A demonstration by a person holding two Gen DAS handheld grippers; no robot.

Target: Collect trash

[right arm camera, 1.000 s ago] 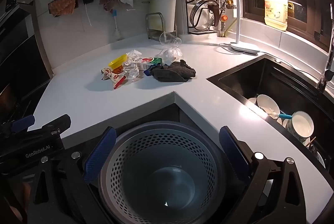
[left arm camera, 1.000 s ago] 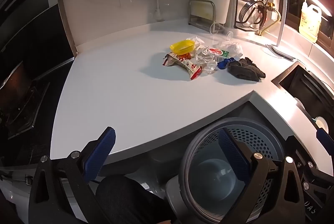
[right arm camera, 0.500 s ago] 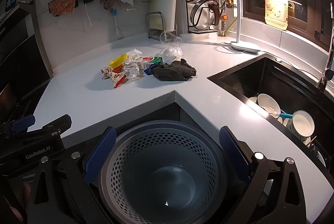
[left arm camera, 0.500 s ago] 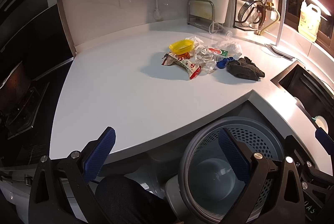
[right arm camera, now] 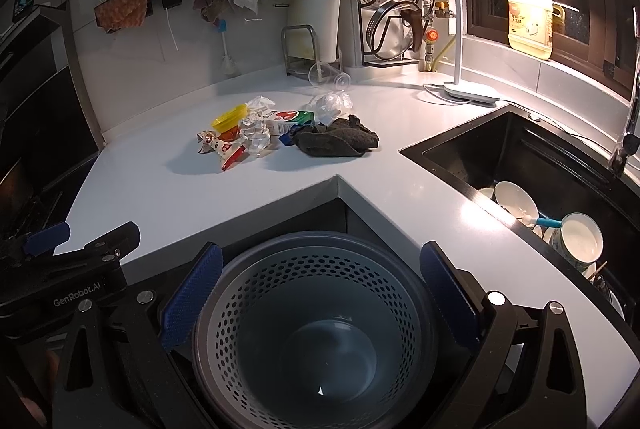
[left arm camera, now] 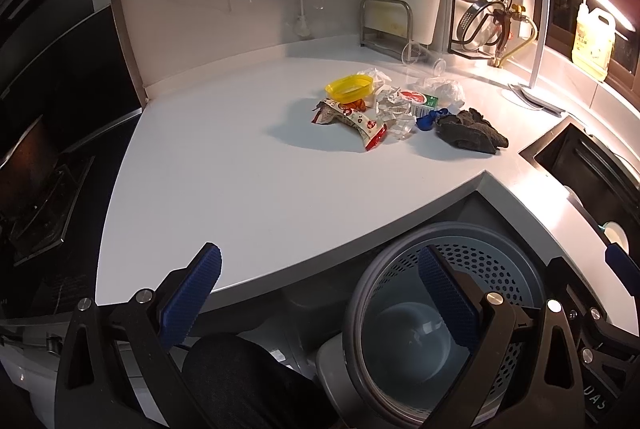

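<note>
Nothing moved; both tools agape, holding nothing. Trash pile (left arm camera: 376,109): crumpled wrappers, yellow lid, on counter (left arm camera: 224,173).

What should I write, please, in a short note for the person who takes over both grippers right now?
Left gripper: open, holding nothing, at the counter's near edge.
Right gripper: open, holding nothing, above the grey bin.
Trash pile: on the counter, far side, beside a dark cloth.
Done: nothing; the bin looks empty.
Left: carry each piece of trash to the bin.
</note>
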